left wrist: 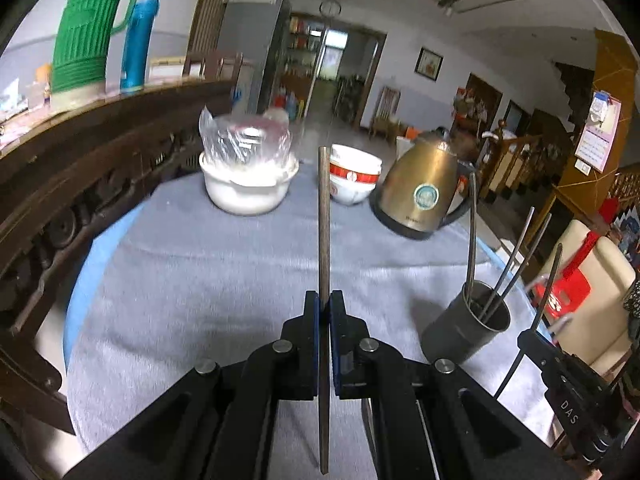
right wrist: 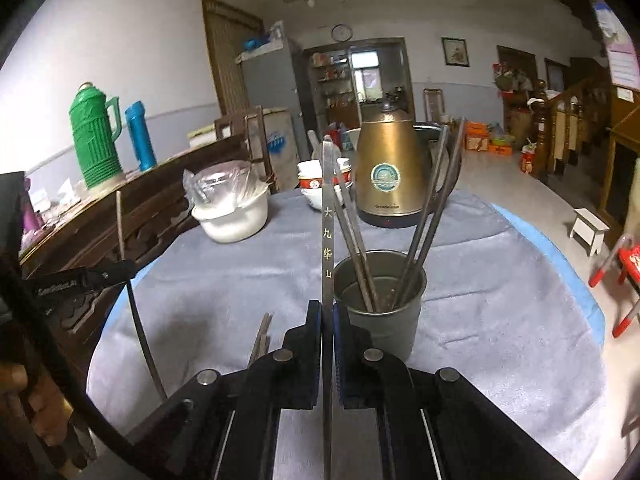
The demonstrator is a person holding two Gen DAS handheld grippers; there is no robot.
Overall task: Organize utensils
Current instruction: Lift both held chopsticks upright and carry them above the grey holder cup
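Four chopsticks stand in one metal cup.

My right gripper clamped a lettered metal chopstick upright, just left of the metal cup holding four more chopsticks.

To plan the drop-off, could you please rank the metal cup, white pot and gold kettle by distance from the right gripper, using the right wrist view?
From the right gripper:
1. Metal cup, just ahead, slightly right.
2. White pot, farther back, on the left.
3. Gold kettle, at the far table edge, ahead.
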